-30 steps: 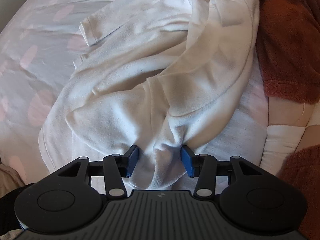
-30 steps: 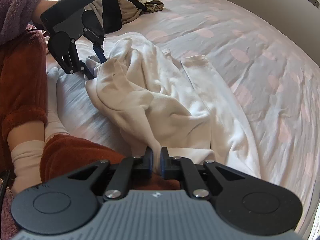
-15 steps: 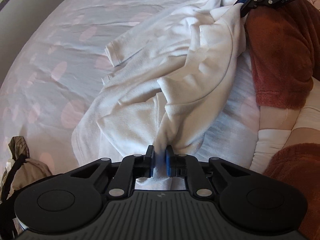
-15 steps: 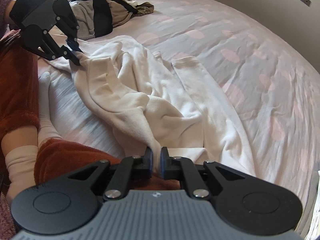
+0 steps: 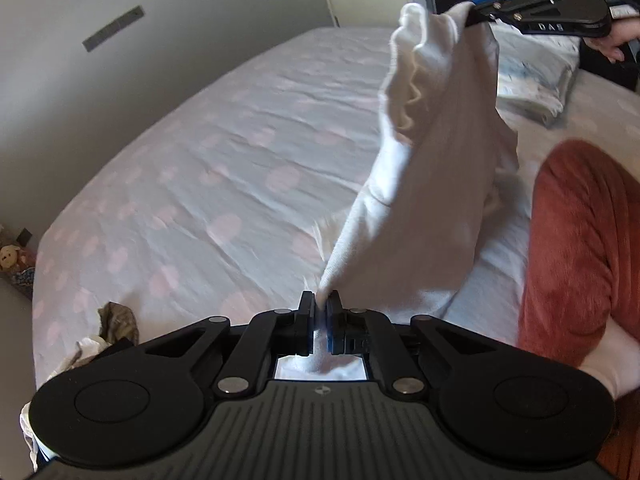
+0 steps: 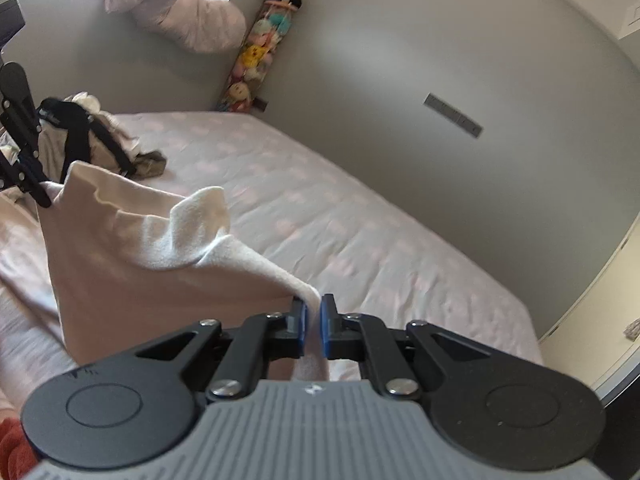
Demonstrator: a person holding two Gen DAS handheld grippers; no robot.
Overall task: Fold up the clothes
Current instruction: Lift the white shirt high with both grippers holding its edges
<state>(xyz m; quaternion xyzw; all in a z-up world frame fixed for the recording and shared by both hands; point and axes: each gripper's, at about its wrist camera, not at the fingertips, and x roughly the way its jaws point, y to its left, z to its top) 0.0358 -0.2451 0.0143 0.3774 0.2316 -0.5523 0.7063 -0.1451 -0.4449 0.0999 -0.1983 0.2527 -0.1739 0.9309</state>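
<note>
A white sweatshirt (image 5: pixel 420 184) hangs in the air above the bed, stretched between my two grippers. My left gripper (image 5: pixel 321 308) is shut on one edge of it. My right gripper (image 6: pixel 314 312) is shut on the other edge of the sweatshirt (image 6: pixel 132 264). In the left wrist view the right gripper (image 5: pixel 480 16) shows at the top right, pinching the cloth. In the right wrist view the left gripper (image 6: pixel 42 196) shows at the far left, holding the other corner. The lower part of the sweatshirt hangs down out of sight.
The bed sheet (image 5: pixel 208 184) is pale with pink spots. A pile of other clothes (image 6: pixel 80 140) lies at the bed's far end. Folded laundry (image 5: pixel 528 80) sits near the right gripper. The person's rust-red knee (image 5: pixel 580 240) is beside the sweatshirt. Walls border the bed.
Both grippers have lifted the sweatshirt off the bed and pulled apart, so it now hangs stretched between them. The left gripper closed on the cloth a second ago.
</note>
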